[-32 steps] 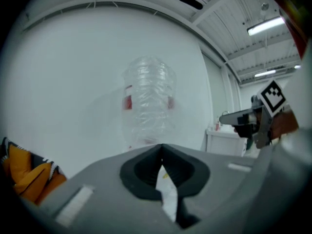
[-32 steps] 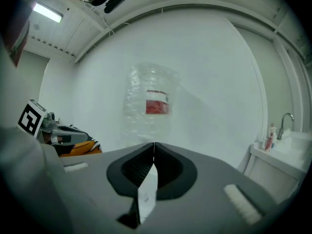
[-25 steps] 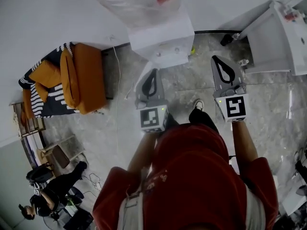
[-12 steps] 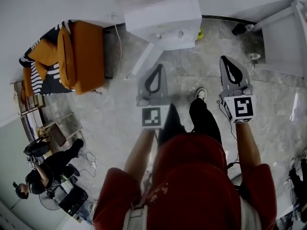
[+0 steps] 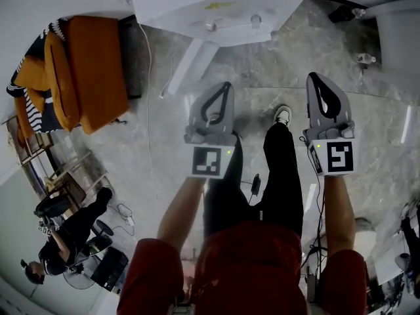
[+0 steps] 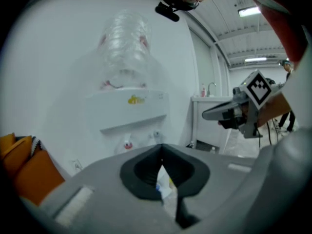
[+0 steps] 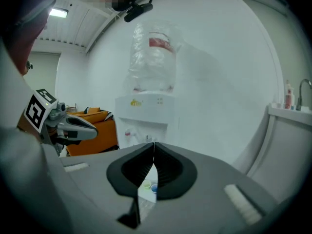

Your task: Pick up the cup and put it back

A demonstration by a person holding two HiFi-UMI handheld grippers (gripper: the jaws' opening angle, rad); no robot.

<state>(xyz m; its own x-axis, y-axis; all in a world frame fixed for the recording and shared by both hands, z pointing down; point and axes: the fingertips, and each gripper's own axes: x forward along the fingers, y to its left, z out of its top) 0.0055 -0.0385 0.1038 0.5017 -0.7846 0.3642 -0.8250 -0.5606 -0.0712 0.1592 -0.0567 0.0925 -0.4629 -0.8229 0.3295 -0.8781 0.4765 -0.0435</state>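
Lowered since a sec ago: both tongs, w/ legs [image 5: 282, 176] and floor [image 5: 157, 163] now filling the head view. Left tongs [image 5: 226, 87] are seen shut, empty. Water dispenser [image 5: 216, 5] is faced. Right tongs [image 5: 315, 79] are shut, empty too; small cups [image 7: 146, 184] are glimpsed low beyond them, near the dispenser's base. Risk: if jaws aren't opened before contact, a cup could be knocked over.

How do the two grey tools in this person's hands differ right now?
The left gripper tilts rightward in the head view, the right gripper leftward, so their tips lean toward each other. The black-and-white pattern on the left gripper is unlike the right gripper's. Both are grey, with jaws shut and nothing between them.
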